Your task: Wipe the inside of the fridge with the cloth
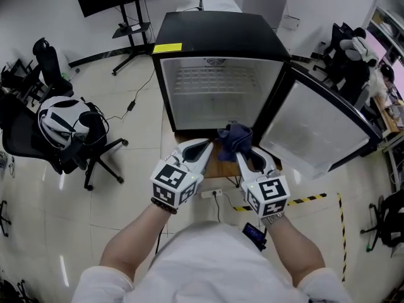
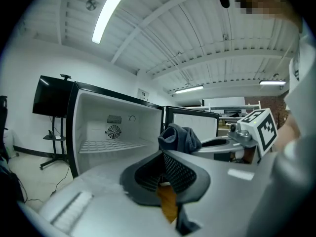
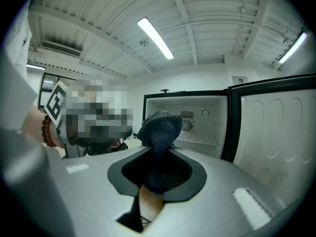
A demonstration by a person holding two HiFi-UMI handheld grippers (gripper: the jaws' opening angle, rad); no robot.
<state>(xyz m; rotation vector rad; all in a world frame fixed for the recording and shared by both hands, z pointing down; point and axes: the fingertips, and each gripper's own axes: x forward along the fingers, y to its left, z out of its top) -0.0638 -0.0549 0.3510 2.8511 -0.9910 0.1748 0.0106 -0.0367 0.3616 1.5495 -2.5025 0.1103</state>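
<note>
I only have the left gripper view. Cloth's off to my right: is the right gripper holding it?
Observer: Yes. The right gripper view shows the cloth pinched between the jaws of the right gripper, bunched above them.
Operator: Are we inside the fridge yet?
Observer: No. In the head view both grippers sit just outside the open front of the fridge, over its wooden stand.
Operator: Anything on the floor to my left?
Observer: An office chair with a helmet on it, well clear of the left gripper.
</note>
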